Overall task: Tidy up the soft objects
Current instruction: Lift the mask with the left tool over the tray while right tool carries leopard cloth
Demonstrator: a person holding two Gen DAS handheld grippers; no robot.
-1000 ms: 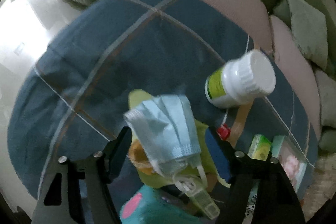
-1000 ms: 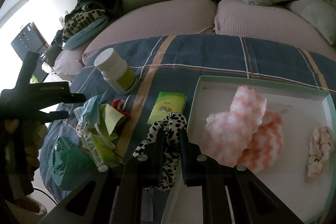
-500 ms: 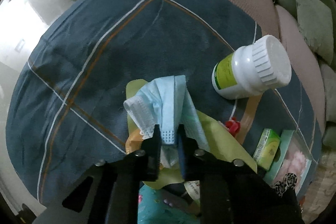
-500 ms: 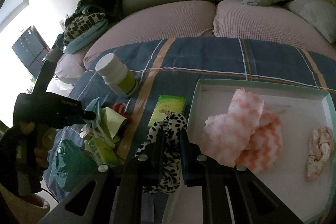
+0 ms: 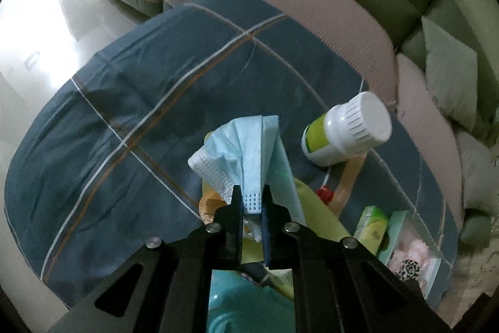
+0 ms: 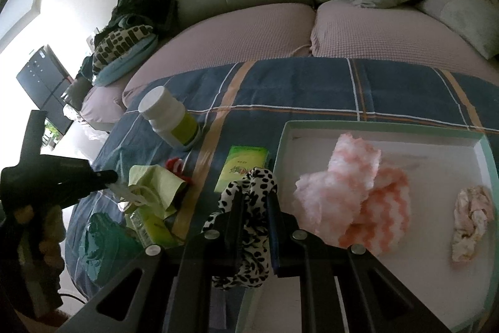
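The left hand-held gripper is clamped on the lower edge of a pale blue pleated face mask, whose long axis runs up and away from the jaws (its white perforated edge fans left). The right hand-held gripper pinches a black-and-white spotted fabric scrunchie, hanging lengthwise between its fingers beside the mint-rimmed white tray holding a fluffy pink-and-white sock pair.

a blue plaid cloth carries a white bottle, green box and tray.
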